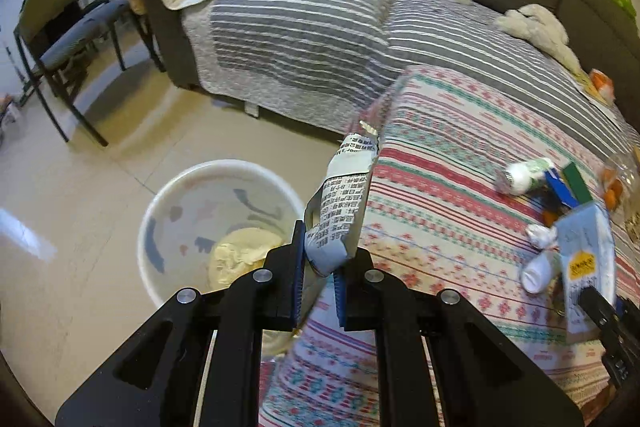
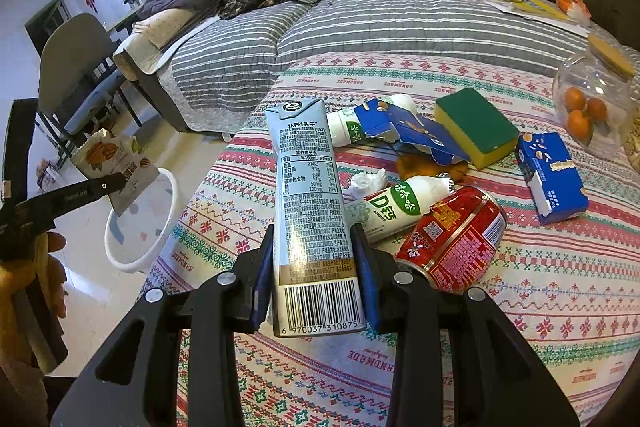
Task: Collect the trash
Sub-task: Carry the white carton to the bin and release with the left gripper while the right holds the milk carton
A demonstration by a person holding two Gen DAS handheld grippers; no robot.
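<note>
Both jaws pinch: crinkly foil pouch (image 1: 344, 195), boxy carton (image 2: 312, 211).

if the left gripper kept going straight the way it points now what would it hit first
Probably the edge of the patterned blanket, close beside the white bin. The left gripper holds a snack wrapper; depth is unclear.

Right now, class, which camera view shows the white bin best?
The left wrist view. It looks down into the white bin, showing its open rim, patterned inside and yellowish trash at the bottom. The right wrist view catches the bin only at its left edge, partly hidden behind the snack wrapper.
</note>
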